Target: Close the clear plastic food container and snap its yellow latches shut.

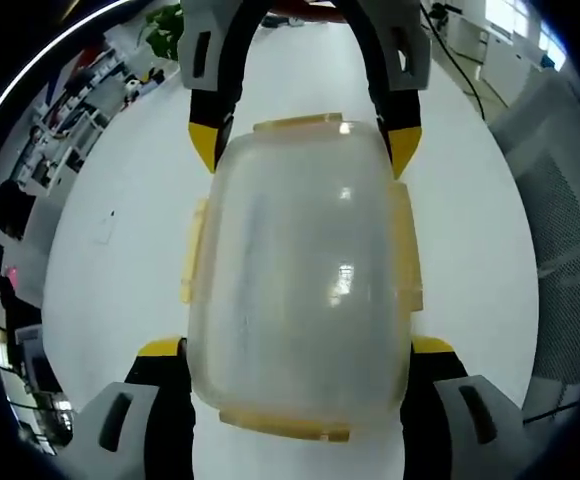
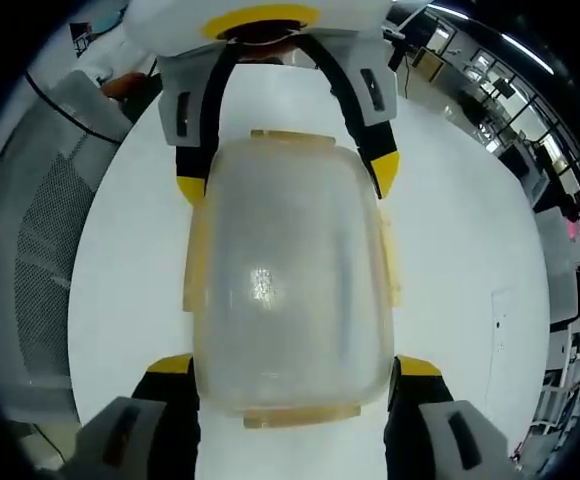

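The clear plastic food container point(image 1: 300, 290) sits mid-frame on the white table point(image 1: 120, 250), straddled by the spread left gripper point(image 1: 295, 355) and right gripper point(image 2: 292, 372) (light, rigid, slippery); press its yellow latches point(image 1: 406, 255).

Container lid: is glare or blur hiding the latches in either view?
Left gripper view: small window glints on the container lid, yellow latches hazy but readable, fisheye bending the edges. Right gripper view: one faint glint, lid cloudy, latches pale; both tongs in frame, sharp.
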Demonstrator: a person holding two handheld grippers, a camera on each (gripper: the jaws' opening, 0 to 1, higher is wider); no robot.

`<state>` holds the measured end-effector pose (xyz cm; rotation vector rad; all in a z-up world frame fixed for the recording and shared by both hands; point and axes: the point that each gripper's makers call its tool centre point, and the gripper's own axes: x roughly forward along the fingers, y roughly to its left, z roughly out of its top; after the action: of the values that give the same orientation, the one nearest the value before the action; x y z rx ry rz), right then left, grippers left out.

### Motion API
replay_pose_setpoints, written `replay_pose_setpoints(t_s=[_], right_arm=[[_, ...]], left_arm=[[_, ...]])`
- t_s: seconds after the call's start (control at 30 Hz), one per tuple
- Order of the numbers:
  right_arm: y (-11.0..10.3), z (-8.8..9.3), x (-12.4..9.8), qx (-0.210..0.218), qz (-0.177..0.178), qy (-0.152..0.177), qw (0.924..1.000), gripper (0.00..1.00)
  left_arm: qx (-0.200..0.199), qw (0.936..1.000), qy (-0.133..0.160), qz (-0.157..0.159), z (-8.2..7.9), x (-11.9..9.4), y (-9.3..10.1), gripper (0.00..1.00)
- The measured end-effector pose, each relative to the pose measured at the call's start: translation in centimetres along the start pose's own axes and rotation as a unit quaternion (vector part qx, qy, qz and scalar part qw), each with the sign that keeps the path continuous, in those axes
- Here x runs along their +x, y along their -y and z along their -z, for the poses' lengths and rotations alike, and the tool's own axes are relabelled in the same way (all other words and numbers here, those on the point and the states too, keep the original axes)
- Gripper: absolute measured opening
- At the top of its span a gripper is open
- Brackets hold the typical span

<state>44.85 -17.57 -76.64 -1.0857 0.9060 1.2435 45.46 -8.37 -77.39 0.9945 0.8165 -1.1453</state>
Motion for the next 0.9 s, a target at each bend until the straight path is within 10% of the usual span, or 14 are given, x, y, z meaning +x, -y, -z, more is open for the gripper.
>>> replay_pose_setpoints(t_s=[0.9], right_arm=[[3.2,0.1,0.5,0.001,0.008,-0.002,1.0000,0.76]], left_arm=[[0.001,1.0000,0.000,0.000,-0.1,0.8,-3.2,0.84]])
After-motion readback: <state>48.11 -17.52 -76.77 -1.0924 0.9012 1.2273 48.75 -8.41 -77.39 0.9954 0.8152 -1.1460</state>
